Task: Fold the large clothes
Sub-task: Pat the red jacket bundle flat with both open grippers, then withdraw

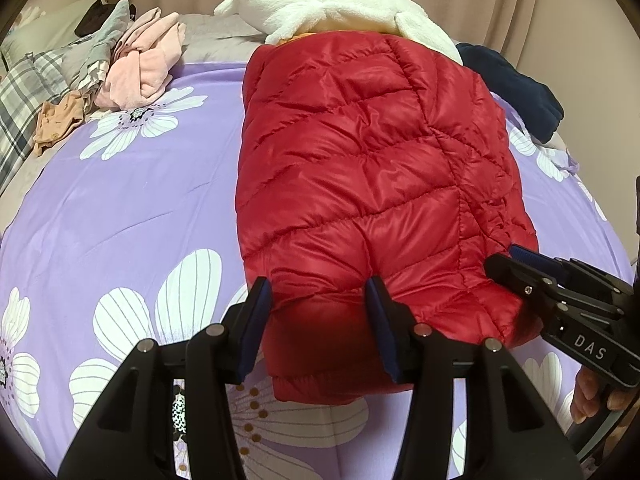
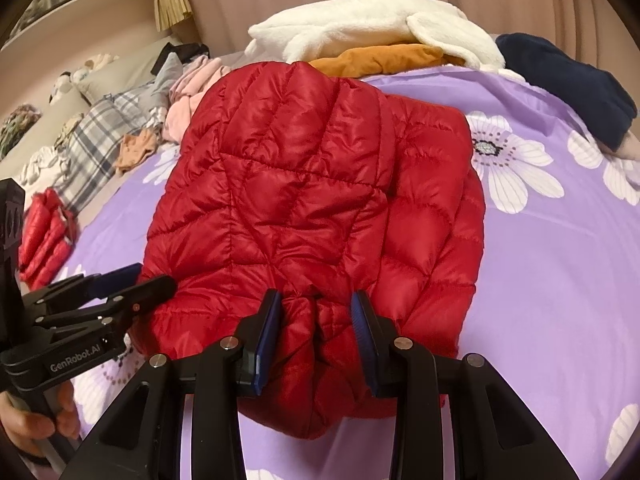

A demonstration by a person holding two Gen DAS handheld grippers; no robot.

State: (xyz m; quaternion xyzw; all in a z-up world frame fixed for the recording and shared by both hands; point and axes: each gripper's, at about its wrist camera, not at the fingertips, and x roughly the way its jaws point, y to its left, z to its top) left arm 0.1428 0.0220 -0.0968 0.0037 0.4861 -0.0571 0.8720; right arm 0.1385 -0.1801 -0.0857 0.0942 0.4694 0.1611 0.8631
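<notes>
- Lying on the purple flowered bedsheet (image 1: 120, 216) right ahead of both grippers was the puffy red jacket (image 1: 360, 160), folded into a fat bundle.
- The left gripper (image 1: 318, 320) had its two black fingers set apart, one on each side of the jacket's near edge, with the red cloth filling the gap between them.
- I could not tell if those fingers were squeezing the cloth or just sitting around it.
- The right gripper (image 2: 316, 332) had a bunched lump of the same red jacket (image 2: 312, 200) pinched between its blue pads (image 2: 266, 332), so it was holding the jacket.
- From the left gripper's camera, the right gripper (image 1: 506, 262) showed off to the right, its tips pressed against the jacket's near corner.
- From the right gripper's camera, the left gripper (image 2: 132, 280) showed off to the left, its tips at the jacket's edge.
- Far past the jacket sat a fluffy white blanket (image 2: 372, 28) on top of an orange cloth (image 2: 380, 58).
- A dark blue garment (image 2: 568, 76) lay far ahead and to the right.
- Far ahead and to the left lay a pink garment (image 1: 140, 68) and a grey checked cloth (image 1: 28, 88).
- A second small red bundle (image 2: 46, 236) lay off to the left of the right gripper.
</notes>
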